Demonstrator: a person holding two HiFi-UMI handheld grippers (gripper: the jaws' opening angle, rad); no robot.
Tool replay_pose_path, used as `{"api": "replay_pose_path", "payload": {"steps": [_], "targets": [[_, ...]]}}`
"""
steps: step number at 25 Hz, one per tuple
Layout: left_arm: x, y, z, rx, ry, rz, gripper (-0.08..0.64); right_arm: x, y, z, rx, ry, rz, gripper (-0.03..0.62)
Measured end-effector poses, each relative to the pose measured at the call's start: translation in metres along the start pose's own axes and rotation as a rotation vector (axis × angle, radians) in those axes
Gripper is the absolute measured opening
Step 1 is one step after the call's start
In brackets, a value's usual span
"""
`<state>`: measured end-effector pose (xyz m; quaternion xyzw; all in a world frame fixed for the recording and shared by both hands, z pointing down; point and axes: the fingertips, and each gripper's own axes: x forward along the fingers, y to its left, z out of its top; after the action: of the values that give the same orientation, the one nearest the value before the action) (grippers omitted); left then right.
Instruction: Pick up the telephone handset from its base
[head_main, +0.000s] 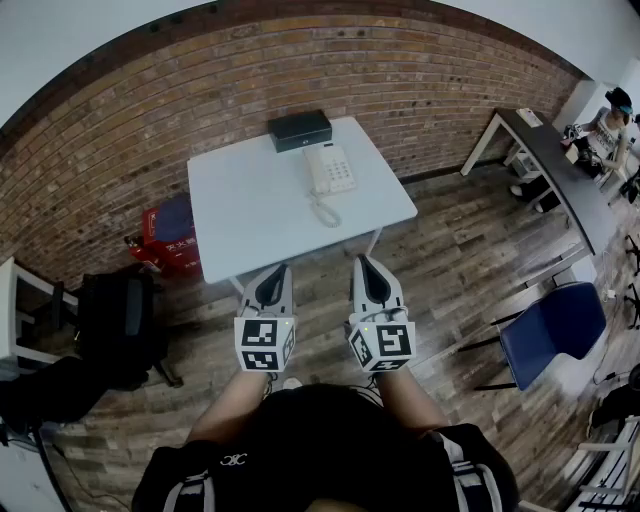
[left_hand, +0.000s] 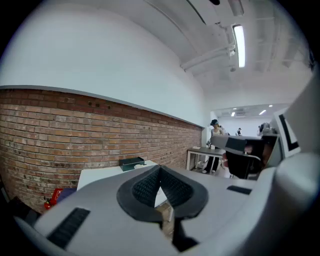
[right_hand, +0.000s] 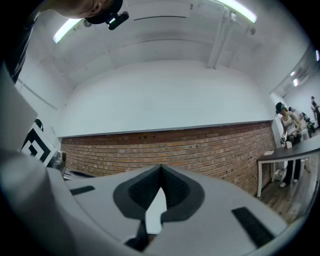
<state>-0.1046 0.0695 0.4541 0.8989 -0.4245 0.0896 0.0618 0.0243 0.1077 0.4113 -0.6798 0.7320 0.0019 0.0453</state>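
Observation:
The white telephone (head_main: 331, 168) sits on the far half of a white table (head_main: 250, 215), handset (head_main: 318, 170) resting along its left side, coiled cord (head_main: 325, 212) trailing toward me. Both grippers hover over the floor short of the table's near edge, well away from the phone. My left gripper (head_main: 277, 269) is shut with nothing in it, its tips meeting (left_hand: 160, 169). My right gripper (head_main: 362, 261) is likewise shut and holds nothing (right_hand: 161, 167). The left gripper view shows the table (left_hand: 100, 175); the phone is hidden behind the jaws.
A black box (head_main: 300, 130) (left_hand: 132, 163) stands at the table's far edge by the brick wall. A red crate (head_main: 165, 238) and black bag (head_main: 115, 315) sit at left. A blue chair (head_main: 550, 328) and a dark desk (head_main: 560, 165) with a person (head_main: 605, 125) are at right.

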Motion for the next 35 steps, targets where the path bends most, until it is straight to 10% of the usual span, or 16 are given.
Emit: {"api": "replay_pose_path", "payload": {"steps": [35], "targets": [[-0.012, 0.037, -0.001, 0.022, -0.032, -0.080, 0.002, 0.020, 0.054, -0.023, 0.062, 0.031, -0.004, -0.003]]}}
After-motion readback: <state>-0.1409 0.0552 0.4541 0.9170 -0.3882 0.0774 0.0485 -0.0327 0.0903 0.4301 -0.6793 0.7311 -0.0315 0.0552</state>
